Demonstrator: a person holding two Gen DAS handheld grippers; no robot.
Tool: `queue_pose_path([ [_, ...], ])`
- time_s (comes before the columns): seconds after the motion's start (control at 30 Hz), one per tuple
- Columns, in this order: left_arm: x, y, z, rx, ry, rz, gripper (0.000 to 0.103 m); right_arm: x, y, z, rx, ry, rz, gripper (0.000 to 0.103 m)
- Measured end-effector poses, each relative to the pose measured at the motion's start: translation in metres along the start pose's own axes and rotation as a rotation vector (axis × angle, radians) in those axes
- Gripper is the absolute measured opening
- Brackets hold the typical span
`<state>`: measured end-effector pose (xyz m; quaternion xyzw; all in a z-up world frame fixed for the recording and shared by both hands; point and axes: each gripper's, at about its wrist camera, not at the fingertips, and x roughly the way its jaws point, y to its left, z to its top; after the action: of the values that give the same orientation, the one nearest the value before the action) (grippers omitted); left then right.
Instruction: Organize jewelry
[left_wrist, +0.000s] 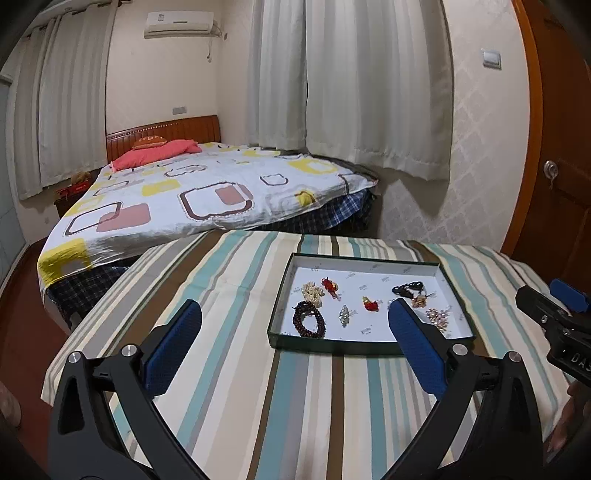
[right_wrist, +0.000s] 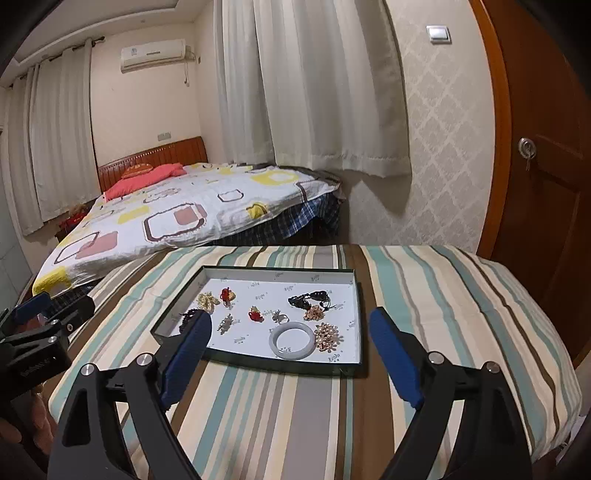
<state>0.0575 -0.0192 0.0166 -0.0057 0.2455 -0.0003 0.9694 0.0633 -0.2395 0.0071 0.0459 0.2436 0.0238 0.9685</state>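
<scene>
1. With both tools held above the striped table (right_wrist: 280, 413), my left tool (left_wrist: 295, 332) gapes wide, nothing between its blue pads.
2. My right tool (right_wrist: 290, 339) stands wide too, empty.
3. Centre frame in the right view sits the tray (right_wrist: 354, 295) with the jewelry: grey bangle (right_wrist: 291, 339) lower middle, dark bead bracelet (left_wrist: 308, 319) at the tray's left.

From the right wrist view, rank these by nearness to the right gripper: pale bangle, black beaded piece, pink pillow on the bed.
1. Pale bangle: near edge of the tray, just ahead of the open right gripper.
2. Black beaded piece: toward the tray's far right.
3. Pink pillow: far left, by the bed's headboard.
</scene>
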Motion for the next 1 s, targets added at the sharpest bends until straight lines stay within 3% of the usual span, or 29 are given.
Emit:
queue_pose_path([
  [0.4, -0.044, 0.016, 0.002, -0.059, -0.052, 0.0, 0.099, -0.044, 0.009, 0.004, -0.027, -0.087, -0.019, 0.085],
  [1.0, -0.049, 0.016, 0.004, -0.06, -0.059, 0.0, 0.099, -0.051, 0.012, 0.003, -0.027, -0.107, -0.015, 0.085],
])
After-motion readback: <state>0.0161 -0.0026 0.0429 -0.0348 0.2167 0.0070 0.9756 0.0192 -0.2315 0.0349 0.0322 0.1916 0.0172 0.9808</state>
